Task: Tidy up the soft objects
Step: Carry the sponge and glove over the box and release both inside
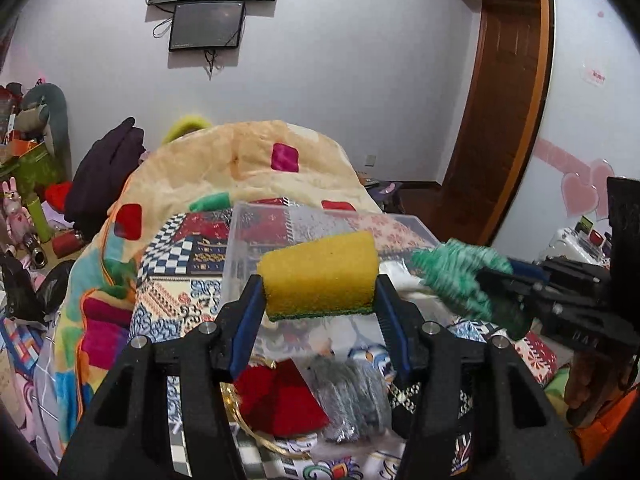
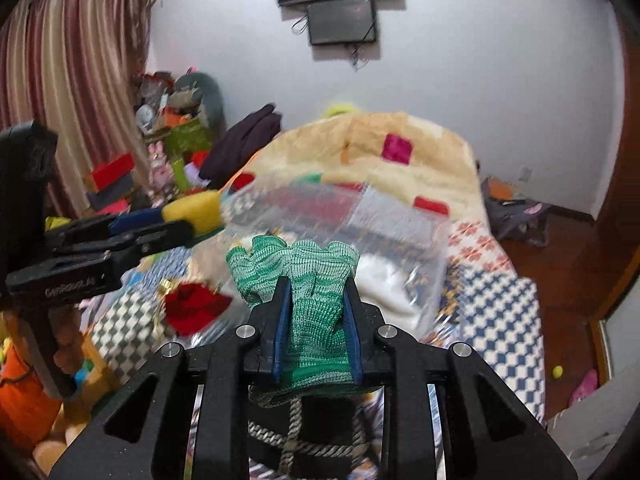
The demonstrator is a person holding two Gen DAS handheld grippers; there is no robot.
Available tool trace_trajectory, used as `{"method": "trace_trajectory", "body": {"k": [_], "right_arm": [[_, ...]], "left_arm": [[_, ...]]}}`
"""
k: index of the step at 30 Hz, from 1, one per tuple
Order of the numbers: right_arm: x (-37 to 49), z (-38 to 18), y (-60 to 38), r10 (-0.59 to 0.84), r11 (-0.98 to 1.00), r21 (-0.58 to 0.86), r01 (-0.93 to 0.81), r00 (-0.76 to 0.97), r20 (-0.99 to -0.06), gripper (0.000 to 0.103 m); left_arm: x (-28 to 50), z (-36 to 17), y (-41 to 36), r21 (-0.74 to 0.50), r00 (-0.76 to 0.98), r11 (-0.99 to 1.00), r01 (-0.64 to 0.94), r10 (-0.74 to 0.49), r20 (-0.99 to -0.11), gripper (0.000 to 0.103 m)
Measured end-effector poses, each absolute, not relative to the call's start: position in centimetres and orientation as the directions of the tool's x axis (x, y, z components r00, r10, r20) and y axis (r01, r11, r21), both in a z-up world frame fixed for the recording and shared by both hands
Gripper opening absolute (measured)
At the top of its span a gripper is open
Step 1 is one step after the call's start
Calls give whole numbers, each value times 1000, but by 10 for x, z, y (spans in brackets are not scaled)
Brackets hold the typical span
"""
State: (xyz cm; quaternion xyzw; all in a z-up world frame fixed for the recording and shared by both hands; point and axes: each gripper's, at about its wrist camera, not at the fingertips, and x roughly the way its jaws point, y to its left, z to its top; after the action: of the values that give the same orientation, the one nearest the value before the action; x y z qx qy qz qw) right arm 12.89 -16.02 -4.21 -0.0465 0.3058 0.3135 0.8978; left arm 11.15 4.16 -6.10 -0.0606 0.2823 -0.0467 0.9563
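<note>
My left gripper (image 1: 320, 280) is shut on a yellow sponge (image 1: 320, 272) with a green scouring side, held above the near edge of a clear plastic bin (image 1: 248, 236) on the bed. My right gripper (image 2: 316, 284) is shut on a green knit glove (image 2: 300, 268), held over the same bin (image 2: 400, 216). White cloth (image 2: 380, 284) lies inside the bin. The glove (image 1: 452, 276) and right gripper show at the right in the left wrist view. The sponge (image 2: 196, 208) and left gripper show at the left in the right wrist view.
A red cloth (image 1: 280, 400) and a grey knit item (image 1: 352, 396) lie on the patterned bedsheet below my left gripper. A thick cream quilt (image 1: 260, 156) is heaped behind the bin. Clutter and boxes (image 2: 176, 136) stand at the left, the wooden door (image 1: 500, 100) at the right.
</note>
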Motion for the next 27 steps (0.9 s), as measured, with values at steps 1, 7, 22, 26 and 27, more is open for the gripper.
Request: {"method": "trace_trajectory", "body": {"k": [1, 7, 22, 26, 27], "right_arm": [[132, -38, -161, 531, 805, 110, -583, 627, -570, 22], [153, -24, -163, 506, 836, 106, -538, 682, -528, 22], [191, -65, -158, 451, 857, 98, -506, 645, -617, 22], [195, -74, -155, 445, 854, 96, -511, 623, -644, 22], [195, -75, -155, 444, 854, 95, -512, 619, -647, 22]], "left_arm": [[115, -59, 42, -135, 837, 989, 55, -120, -533, 55], [135, -58, 37, -102, 829, 993, 66, -111, -547, 55], [188, -105, 14, -80, 723, 987, 136, -154, -674, 55], [198, -114, 5, -63, 703, 986, 153, -153, -695, 55], [199, -115, 4, -62, 704, 986, 152, -152, -694, 55]]}}
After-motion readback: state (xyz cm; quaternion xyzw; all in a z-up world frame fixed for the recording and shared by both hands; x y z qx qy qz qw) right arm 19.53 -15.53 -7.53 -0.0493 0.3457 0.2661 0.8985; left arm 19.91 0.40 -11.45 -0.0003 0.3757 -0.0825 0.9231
